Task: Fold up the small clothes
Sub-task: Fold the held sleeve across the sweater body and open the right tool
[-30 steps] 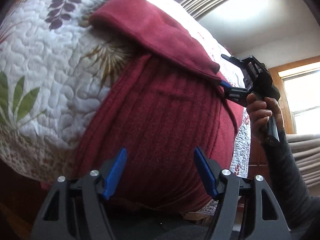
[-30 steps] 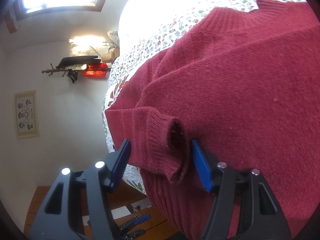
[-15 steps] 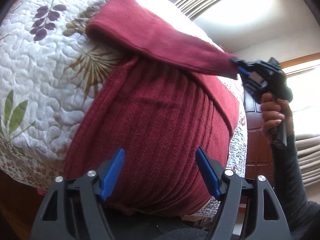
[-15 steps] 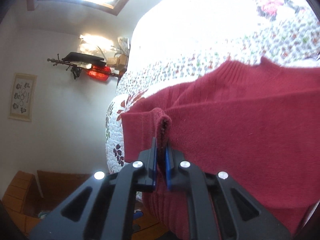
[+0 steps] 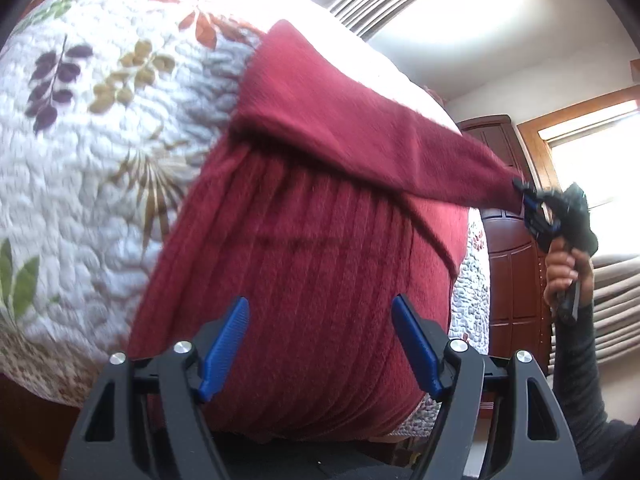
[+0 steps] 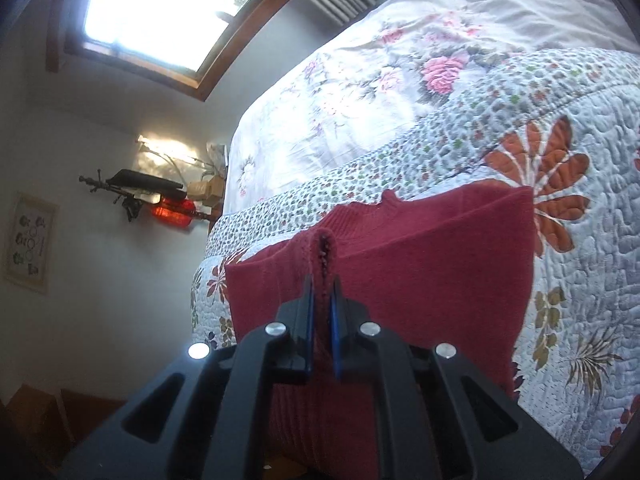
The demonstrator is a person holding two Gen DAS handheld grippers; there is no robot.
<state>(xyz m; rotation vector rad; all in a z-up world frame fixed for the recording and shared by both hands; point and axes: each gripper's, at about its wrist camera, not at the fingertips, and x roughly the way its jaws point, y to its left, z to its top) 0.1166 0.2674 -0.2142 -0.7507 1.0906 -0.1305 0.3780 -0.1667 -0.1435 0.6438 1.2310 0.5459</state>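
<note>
A dark red ribbed sweater (image 5: 312, 272) lies spread on a quilted floral bedspread (image 5: 80, 168). My left gripper (image 5: 320, 340) hovers open over the sweater's lower body, nothing between its blue pads. The sweater's sleeve (image 5: 360, 136) is pulled taut across to the right, where my right gripper (image 5: 532, 204) clamps the cuff, held by a hand (image 5: 566, 272). In the right wrist view, my right gripper (image 6: 322, 320) is shut on the sleeve cuff (image 6: 325, 248), with the sweater (image 6: 420, 264) beyond it.
The bedspread (image 6: 580, 240) and a flowered sheet (image 6: 380, 80) stretch behind the sweater. A dark wooden cabinet (image 5: 508, 264) and a window stand right of the bed. A wall shelf with a red lamp (image 6: 172, 210) hangs beyond the bed's edge.
My right gripper closed on the sleeve cuff, then drew it outward and away, lifting the sleeve taut off the sweater. My left gripper stayed open above the sweater body.
</note>
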